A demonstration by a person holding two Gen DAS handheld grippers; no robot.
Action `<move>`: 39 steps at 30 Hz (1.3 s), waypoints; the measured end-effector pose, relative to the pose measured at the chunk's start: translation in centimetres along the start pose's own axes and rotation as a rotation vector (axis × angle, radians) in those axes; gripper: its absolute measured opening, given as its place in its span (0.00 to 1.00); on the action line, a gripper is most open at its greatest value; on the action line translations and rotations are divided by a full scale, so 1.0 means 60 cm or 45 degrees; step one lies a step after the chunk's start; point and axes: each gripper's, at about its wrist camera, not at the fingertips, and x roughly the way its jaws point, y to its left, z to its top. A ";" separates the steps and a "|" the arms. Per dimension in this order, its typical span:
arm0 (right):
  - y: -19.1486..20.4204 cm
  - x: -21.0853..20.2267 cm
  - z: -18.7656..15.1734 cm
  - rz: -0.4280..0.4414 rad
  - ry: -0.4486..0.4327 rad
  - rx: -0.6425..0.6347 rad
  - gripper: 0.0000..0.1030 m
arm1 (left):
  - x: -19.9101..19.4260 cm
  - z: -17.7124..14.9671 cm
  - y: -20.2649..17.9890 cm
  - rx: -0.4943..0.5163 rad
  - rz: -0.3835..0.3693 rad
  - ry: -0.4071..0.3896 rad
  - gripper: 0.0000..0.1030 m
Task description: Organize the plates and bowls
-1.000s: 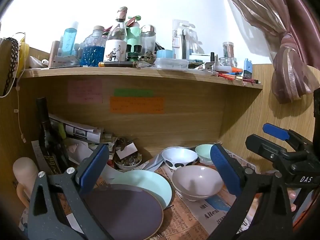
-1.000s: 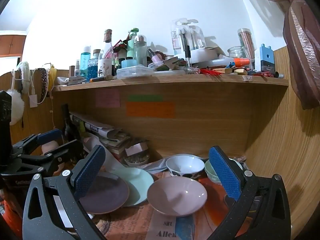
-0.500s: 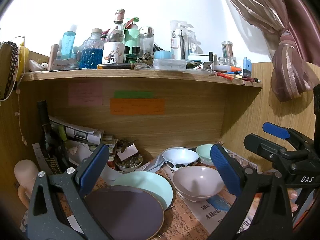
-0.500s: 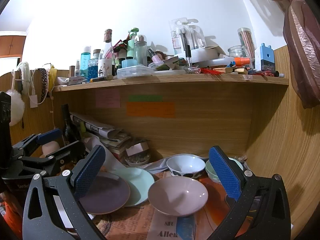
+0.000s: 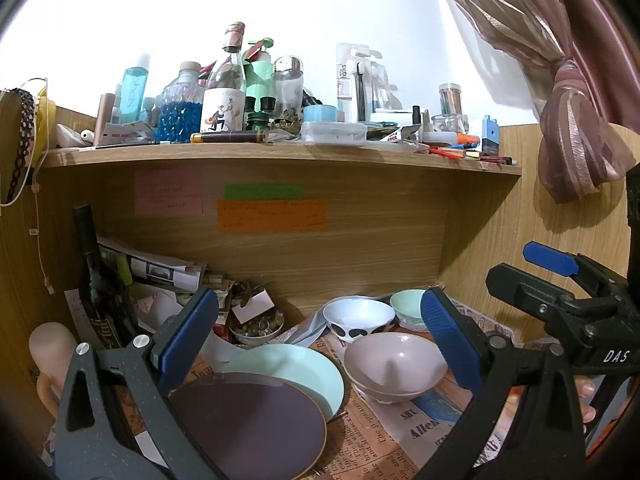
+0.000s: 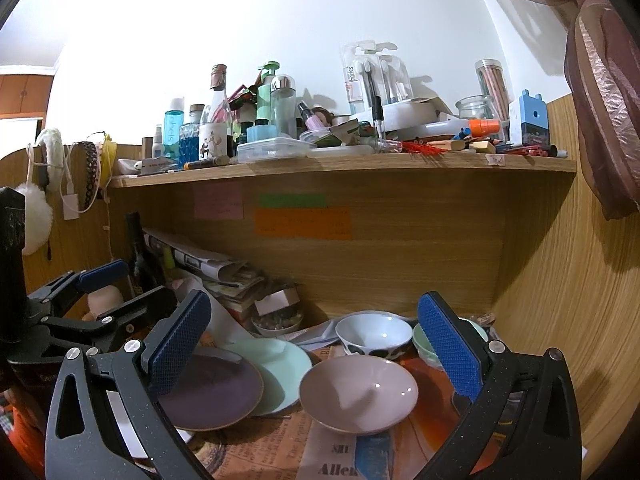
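You've got both the left gripper [image 5: 318,330] and right gripper [image 6: 314,338] spread wide and empty, purple plate [image 6: 208,392] overlapping the mint plate [image 6: 280,372] at nine o'clock, pink bowl [image 6: 358,394] dead ahead, two bowls behind unstacked — barely started

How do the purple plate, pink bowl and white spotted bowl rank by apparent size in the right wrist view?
1. purple plate
2. pink bowl, nearly as wide
3. white spotted bowl, smallest, though it sits farther back

plate [image 5: 248,424] purple | plate 2 [image 5: 296,368] mint | bowl [image 5: 394,364] pink | bowl 2 [image 5: 358,314] wht – blk spots
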 end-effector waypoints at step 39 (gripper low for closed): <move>0.002 -0.003 -0.001 0.001 -0.012 0.019 1.00 | -0.009 0.005 0.000 -0.004 0.001 -0.020 1.00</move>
